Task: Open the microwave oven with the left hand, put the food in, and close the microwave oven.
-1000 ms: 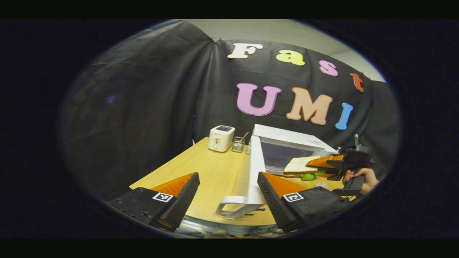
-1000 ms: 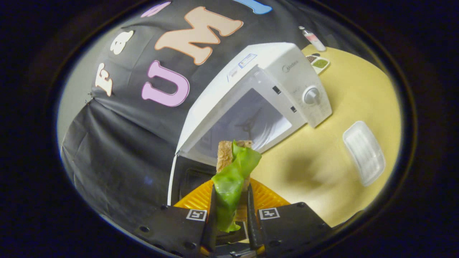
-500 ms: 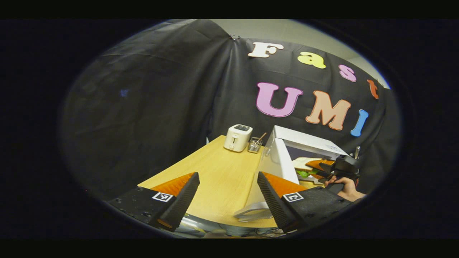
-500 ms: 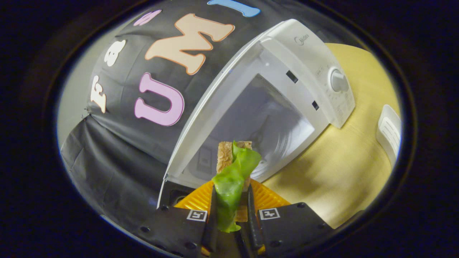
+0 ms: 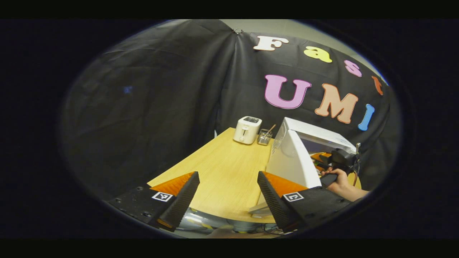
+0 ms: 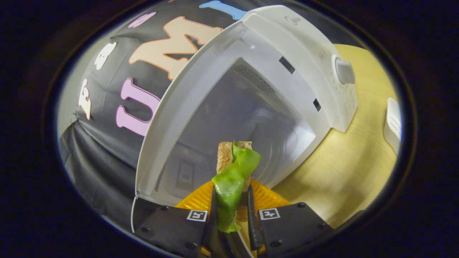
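Left gripper view: left gripper [image 5: 228, 195] jaws wide apart, holding nothing, above worktop [image 5: 222, 172]. Microwave oven [image 5: 315, 138] door [image 5: 296, 161] swung open; toaster [image 5: 247, 129] behind. Right gripper [image 5: 335, 159] at oven mouth.

Right gripper view: jaws clamped on sandwich [image 6: 233, 172], lettuce hanging out, at cavity threshold. Step: food going in. Next: advance deeper, lower to cavity floor, release, withdraw; left closes door. Brand mark on oven top too blurred to read.

The left gripper view sits back past the tabletop's [image 5: 222, 172] near edge, facing the microwave [image 5: 304, 143] from its open-door side, well apart. The right gripper view looks from close up, rolled sideways, straight into the microwave's [image 6: 251, 71] cavity. Both views share the microwave and the tabletop [image 6: 351, 165] beside it.
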